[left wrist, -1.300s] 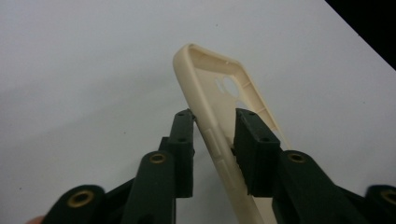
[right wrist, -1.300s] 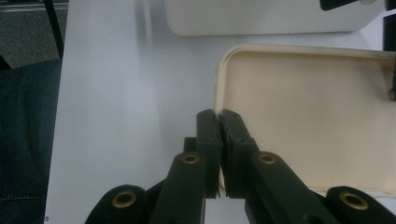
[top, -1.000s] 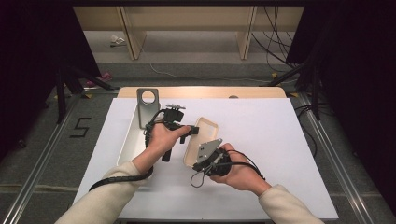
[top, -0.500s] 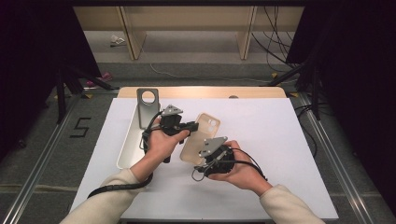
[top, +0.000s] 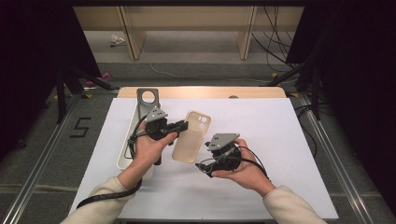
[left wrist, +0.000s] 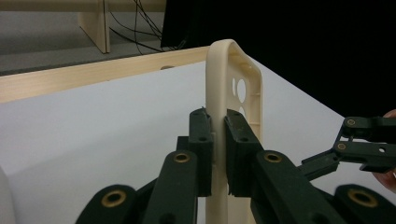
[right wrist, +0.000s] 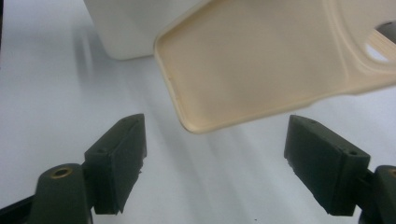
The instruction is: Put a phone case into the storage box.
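The left hand-held gripper (top: 180,126) is clamped on the long edge of a cream phone case (top: 192,136), holding it off the white worktop (top: 280,140). In the left gripper view the two pads (left wrist: 201,140) pinch the case's (left wrist: 233,74) side wall, and the case stands on edge with its camera cut-outs toward the far end. From above, the case lies tilted, hollow side up, cut-out end pointing away from the person, between the two hands.

The right hand-held gripper (top: 205,168) sits just below and right of the case, apart from it. Its jaws have just been opening and now stand wide with nothing between them. In the right gripper view the case's (right wrist: 261,60) rounded lower corner hangs just above the gap, clear of both pads (right wrist: 123,154).

A white tray (top: 125,156) lies along the worktop's left side, under the left hand (top: 149,147), with a grey bracket (top: 148,98) with a round hole at its far end. The right hand (top: 243,170) rests low over the worktop.
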`<state>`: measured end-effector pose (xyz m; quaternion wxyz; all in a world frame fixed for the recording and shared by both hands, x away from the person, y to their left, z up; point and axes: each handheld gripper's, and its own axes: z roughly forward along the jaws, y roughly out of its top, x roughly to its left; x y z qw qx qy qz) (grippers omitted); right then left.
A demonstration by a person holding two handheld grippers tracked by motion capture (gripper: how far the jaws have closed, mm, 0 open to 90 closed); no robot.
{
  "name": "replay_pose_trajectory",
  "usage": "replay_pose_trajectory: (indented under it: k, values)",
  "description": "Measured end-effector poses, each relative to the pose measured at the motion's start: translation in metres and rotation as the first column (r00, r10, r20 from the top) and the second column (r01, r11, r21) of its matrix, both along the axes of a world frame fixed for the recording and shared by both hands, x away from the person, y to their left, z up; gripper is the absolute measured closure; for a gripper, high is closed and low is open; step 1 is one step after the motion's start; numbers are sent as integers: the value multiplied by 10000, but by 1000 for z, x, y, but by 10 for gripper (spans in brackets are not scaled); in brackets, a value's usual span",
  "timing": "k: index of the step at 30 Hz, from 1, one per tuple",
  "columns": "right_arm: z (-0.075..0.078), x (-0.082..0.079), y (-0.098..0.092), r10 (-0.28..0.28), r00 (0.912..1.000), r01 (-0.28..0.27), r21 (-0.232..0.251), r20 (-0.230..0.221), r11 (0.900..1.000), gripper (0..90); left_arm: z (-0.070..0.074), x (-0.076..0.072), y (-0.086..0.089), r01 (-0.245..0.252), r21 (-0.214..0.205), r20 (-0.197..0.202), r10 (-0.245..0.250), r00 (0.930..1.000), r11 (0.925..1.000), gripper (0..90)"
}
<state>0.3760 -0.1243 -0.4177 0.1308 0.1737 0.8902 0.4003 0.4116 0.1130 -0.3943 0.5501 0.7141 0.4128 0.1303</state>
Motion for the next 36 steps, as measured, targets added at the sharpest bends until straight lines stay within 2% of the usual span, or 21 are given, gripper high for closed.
replay_pose_trajectory:
  k: [3, 15, 36]
  values:
    - [0, 0, -3, -250, 9997, 249, 229, 27, 9994, 175, -1, -2, 4, -23, -80, 90, 24, 10000, 10000, 824]
    - [2, 5, -17, -965, 9953, 969, 874, -86, 9915, 165, 4, -8, 14, -21, -241, 488, 33, 9988, 9997, 824]
    - [0, 6, -25, -1313, 9907, 1344, 1118, -346, 9846, 164, 19, -8, 31, -79, -442, 846, 116, 9963, 9990, 825]
